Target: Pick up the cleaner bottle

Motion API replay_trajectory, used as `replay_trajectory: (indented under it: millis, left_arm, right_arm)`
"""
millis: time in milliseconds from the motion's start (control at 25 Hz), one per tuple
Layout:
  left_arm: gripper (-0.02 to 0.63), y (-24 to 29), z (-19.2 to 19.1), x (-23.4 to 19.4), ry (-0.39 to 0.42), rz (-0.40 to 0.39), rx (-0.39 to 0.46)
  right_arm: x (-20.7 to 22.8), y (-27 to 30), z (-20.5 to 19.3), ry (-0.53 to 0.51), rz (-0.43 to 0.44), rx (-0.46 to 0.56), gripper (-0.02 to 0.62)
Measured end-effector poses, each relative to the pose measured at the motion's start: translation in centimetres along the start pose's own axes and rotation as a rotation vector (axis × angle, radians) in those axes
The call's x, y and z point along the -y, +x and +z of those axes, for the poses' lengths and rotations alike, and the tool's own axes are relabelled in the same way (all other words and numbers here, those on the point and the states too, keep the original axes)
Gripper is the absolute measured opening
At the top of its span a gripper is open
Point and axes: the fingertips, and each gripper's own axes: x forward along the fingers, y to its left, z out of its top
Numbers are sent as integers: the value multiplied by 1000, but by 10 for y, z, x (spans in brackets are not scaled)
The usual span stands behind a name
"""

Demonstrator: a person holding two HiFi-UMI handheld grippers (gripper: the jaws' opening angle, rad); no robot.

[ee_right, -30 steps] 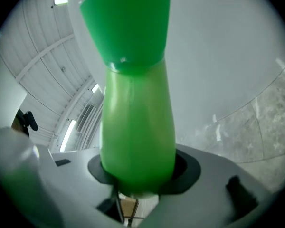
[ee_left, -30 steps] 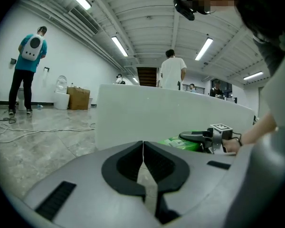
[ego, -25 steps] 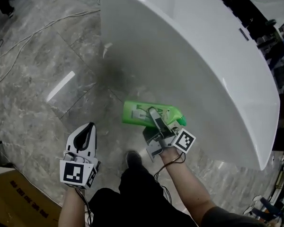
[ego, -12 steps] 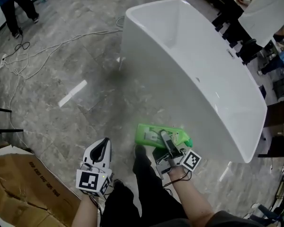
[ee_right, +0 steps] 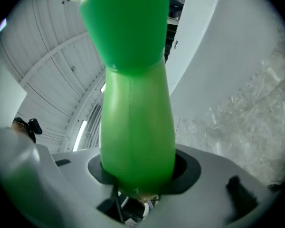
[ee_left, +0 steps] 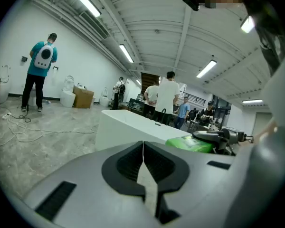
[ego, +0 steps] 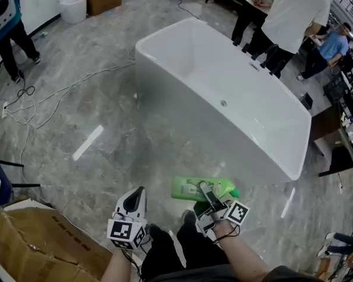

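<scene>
Bottle: the green cleaner bottle (ego: 195, 188) is off the floor (ego: 88, 98), lying on its side in the air close in front of the person and near the outer wall of the white bathtub (ego: 188, 119).
Right tool: the right gripper (ego: 208, 196) is clamped round the bottle's body, jaws part-way apart with the green plastic filling the gap.
Left tool: the left gripper (ego: 136, 196) has its jaws pressed together on nothing and is held beside the right one, well clear of the bottle.
Done: by my reckoning the pick-up itself is finished, since the bottle hangs from the grip alone.
Left: only to keep it steady, as far as I can judge.
Head view alone: shows the whole room from above: tub, loose cables, a cardboard box (ego: 41, 239) at the lower left, and people (ego: 291, 10) standing beyond the tub.
Right gripper view alone: shows the pads on either side of the bottle's rounded body, with the neck flaring away from the camera.
Left gripper view alone: shows the bottle from the side with the right tool on it, and a person in a teal top (ee_left: 40, 65) by the far wall.
</scene>
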Motion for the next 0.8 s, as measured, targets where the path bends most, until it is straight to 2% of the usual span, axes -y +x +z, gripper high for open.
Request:
replay_trajectory:
  millis: [160,320,560,800]
  left_arm:
    - [15,-10,0,43,5,-54,-35]
    - [15,-12,10,83,27,-69,-15]
    - [15,-38,17,153,92,-32,21]
    - [15,-84,-7,221,79,63,84]
  right_arm:
    - [-23,-35,7,16,16,33,198]
    - [-39,-69,20,19,41,46,198]
    - [-58,-133,33,0,91,0,198]
    - [-47,-217,45,-36,65,-52,198]
